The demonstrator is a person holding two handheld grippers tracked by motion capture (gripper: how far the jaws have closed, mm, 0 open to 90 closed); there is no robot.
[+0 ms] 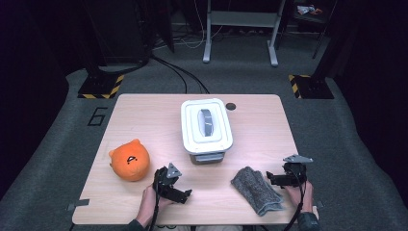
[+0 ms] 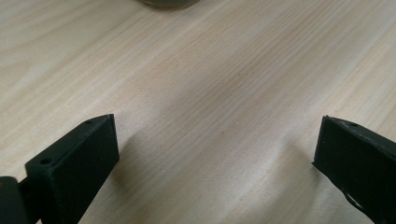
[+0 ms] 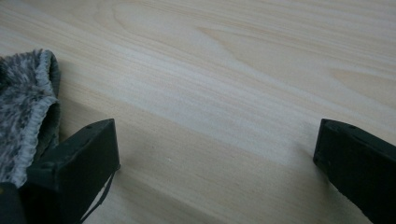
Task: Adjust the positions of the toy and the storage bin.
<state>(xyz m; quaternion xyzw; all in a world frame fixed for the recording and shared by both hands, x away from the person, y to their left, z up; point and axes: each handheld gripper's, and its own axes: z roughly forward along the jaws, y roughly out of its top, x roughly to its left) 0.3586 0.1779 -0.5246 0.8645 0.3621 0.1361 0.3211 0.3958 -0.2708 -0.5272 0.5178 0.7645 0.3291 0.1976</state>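
My left gripper (image 1: 174, 188) rests low near the front edge of the wooden table (image 1: 144, 115), just right of an orange plush toy (image 1: 130, 160). In the left gripper view, the left gripper (image 2: 217, 154) is open, with bare wood between its jaws. My right gripper (image 1: 275, 179) sits at the front right, beside a folded grey fuzzy cloth (image 1: 256, 189). The right gripper view shows the right gripper (image 3: 217, 154) open over bare wood, with the cloth (image 3: 23, 107) lying just outside its left jaw. A white lidded box (image 1: 206, 126) stands mid-table.
A small dark round hole (image 1: 231, 106) marks the table behind the box. Beyond the table are grey floor, cables and a white stand's legs (image 1: 239, 29). Bare wood lies between the two grippers and along the table's right side.
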